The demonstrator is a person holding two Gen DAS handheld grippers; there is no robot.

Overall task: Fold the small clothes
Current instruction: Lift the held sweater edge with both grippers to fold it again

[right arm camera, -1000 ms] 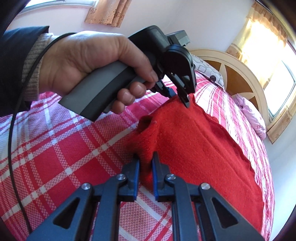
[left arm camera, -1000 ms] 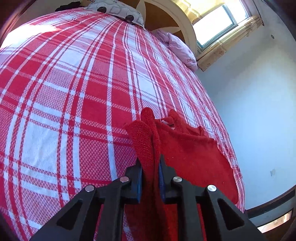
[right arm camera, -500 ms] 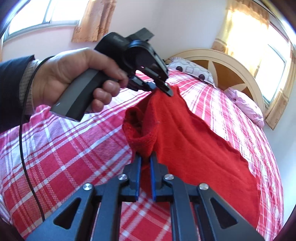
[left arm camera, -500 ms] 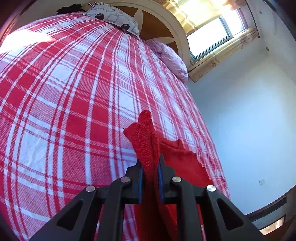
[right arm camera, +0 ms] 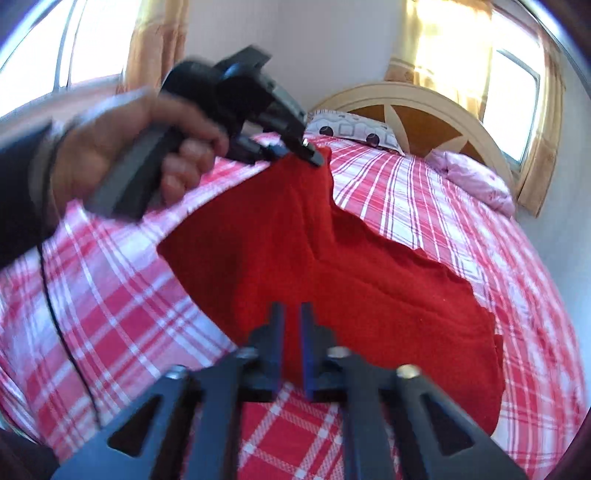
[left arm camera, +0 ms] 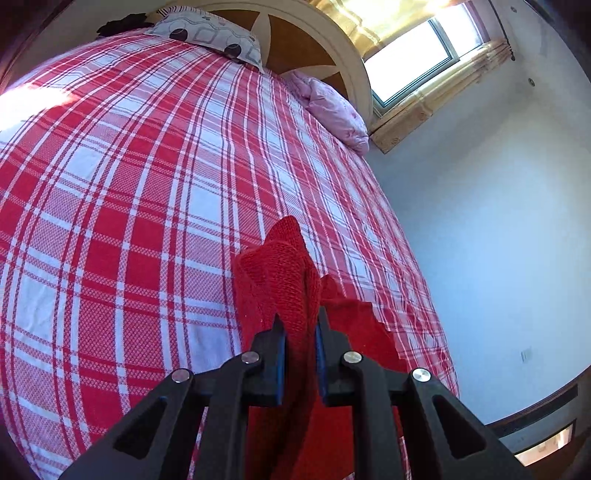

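Observation:
A red knitted garment [right arm camera: 332,266] hangs stretched above the red and white plaid bed [right arm camera: 110,280]. My left gripper [left arm camera: 299,325] is shut on one bunched corner of the garment [left arm camera: 284,273]. It also shows in the right wrist view [right arm camera: 310,155], held in a hand at the garment's far upper corner. My right gripper [right arm camera: 291,314] is shut on the garment's near edge. The garment's far right part still lies on the bed.
A patterned pillow [left arm camera: 210,33] and a pink pillow [left arm camera: 332,110] lie at the head of the bed by a round wooden headboard [right arm camera: 413,118]. A window [left arm camera: 410,62] with curtains and a pale wall [left arm camera: 498,221] stand to the right of the bed.
Both grippers have lifted the garment higher off the bed and pulled it taut. The left gripper has moved up and away from the right one.

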